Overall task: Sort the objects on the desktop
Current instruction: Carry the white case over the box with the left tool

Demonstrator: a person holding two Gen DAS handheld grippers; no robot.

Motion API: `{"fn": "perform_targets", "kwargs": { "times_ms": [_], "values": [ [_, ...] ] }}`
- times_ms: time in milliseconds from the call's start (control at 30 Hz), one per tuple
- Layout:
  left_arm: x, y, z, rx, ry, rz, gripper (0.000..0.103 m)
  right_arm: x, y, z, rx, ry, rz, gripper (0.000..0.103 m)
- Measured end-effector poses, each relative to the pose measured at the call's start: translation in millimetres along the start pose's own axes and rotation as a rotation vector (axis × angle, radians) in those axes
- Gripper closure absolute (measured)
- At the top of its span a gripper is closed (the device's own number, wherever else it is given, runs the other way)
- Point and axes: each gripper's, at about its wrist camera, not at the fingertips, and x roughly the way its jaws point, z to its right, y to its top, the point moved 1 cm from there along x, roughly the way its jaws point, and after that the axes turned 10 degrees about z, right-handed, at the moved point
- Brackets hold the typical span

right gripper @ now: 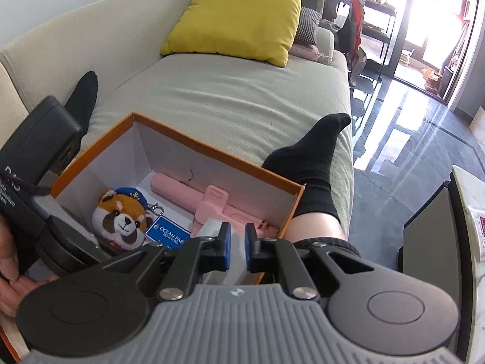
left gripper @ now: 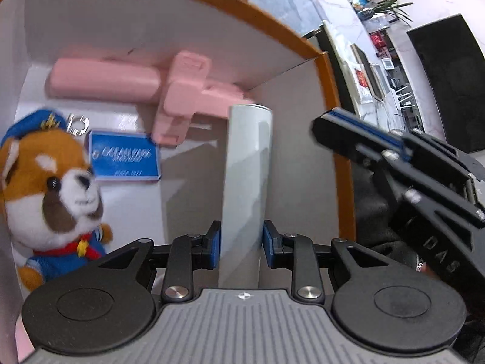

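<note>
Blue pads (left gripper: 215, 244) of the left gripper (left gripper: 241, 244) squeezing a long pale grey stick (left gripper: 246, 163), holding it upright inside the orange box (left gripper: 329, 91). Lying on the white box floor past it, a pink tube (left gripper: 103, 80) and a pink clip piece (left gripper: 185, 97), touching each other near the far wall. Down at the left, a fox plush toy (left gripper: 51, 194) in a blue cap, with a silver clasp (left gripper: 78, 124) and a blue card (left gripper: 125, 159) just beside it. Poking in from the right, the right gripper (left gripper: 329, 132), just outside the box rim. Next view: right gripper (right gripper: 237, 242) nearly shut, nothing between its pads (right gripper: 225, 244), hovering above the near edge of the orange box (right gripper: 298, 200). Same fox plush toy (right gripper: 121, 221), blue card (right gripper: 168, 232), pink tube (right gripper: 172, 188) and pink clip piece (right gripper: 213, 204) inside. Top of the grey stick (right gripper: 209, 227) peeking up by the pads. At the left, a hand (right gripper: 10, 261) on the left gripper's body. Box sitting on a beige sofa (right gripper: 230, 91) with a yellow pillow (right gripper: 239, 19), between two feet in black socks (right gripper: 312, 157).
</note>
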Motion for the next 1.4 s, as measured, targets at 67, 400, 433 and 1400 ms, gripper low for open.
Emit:
{"fn": "perform_targets", "kwargs": {
  "times_ms": [67,400,433,1400],
  "values": [
    [-0.1,0.2,-9.7,-0.05,-0.013,-0.02,0.072,-0.2,0.5,1.2,0.001,-0.006,0.002,0.093],
    [6.8,-0.5,-14.6,-0.063,0.056,-0.037,0.065,10.5,-4.3,-9.8,-0.053,0.007,-0.06,0.093],
    [4.8,-1.9,-10.7,-0.032,0.089,-0.03,0.063,10.9,-4.8,-10.4,-0.057,0.007,-0.064,0.093],
    [-16.0,-15.8,4.6,0.083,0.122,0.031,0.069,23.7,-10.5,-25.3,-0.125,0.044,-0.15,0.094]
  ]
}}
